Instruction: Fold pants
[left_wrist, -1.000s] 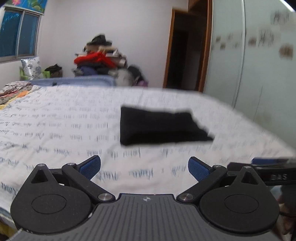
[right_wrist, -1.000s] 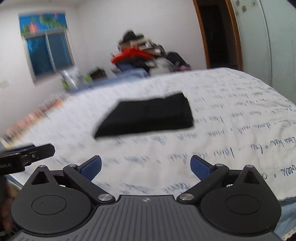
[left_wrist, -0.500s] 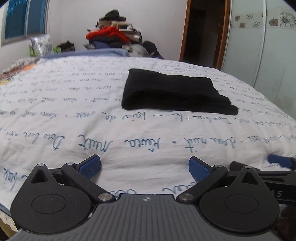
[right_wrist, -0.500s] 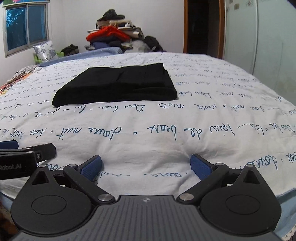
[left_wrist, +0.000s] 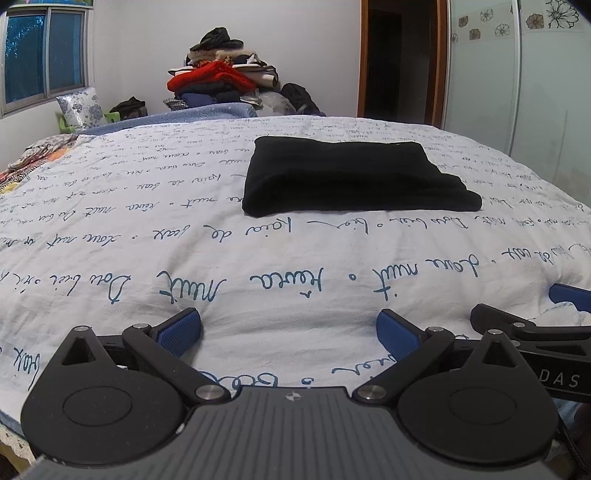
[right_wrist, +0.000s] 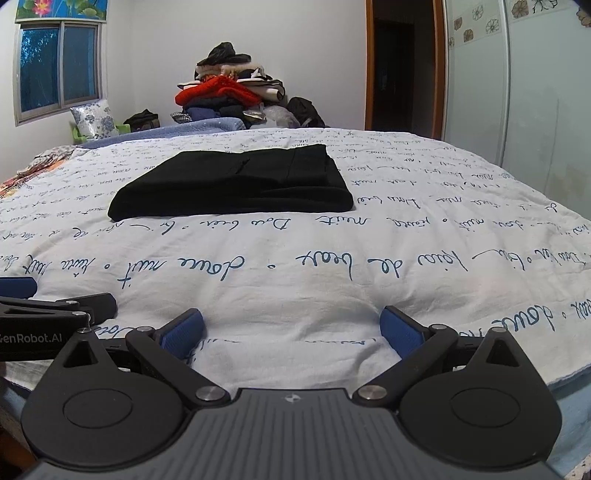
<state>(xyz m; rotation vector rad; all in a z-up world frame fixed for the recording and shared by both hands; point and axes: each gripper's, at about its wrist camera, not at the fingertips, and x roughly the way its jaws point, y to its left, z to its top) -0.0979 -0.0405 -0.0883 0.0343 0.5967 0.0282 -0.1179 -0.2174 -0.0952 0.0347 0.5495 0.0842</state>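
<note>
The black pants (left_wrist: 354, 177) lie folded into a flat rectangle on the middle of the bed; they also show in the right wrist view (right_wrist: 236, 184). My left gripper (left_wrist: 290, 328) is open and empty, low over the bed's near edge, well short of the pants. My right gripper (right_wrist: 291, 330) is open and empty at the same near edge. Each gripper shows in the other's view: the right one (left_wrist: 532, 332) at the right, the left one (right_wrist: 48, 314) at the left.
The bed has a white sheet with blue handwriting (left_wrist: 184, 229). A pile of clothes (left_wrist: 221, 81) stands beyond the far end. A window (right_wrist: 59, 74) is on the left, a doorway (left_wrist: 399, 62) and wardrobe doors (left_wrist: 517, 92) on the right.
Both grippers have dropped to the bed's near edge and steadied. The pants have not moved. Both grippers stay open.
</note>
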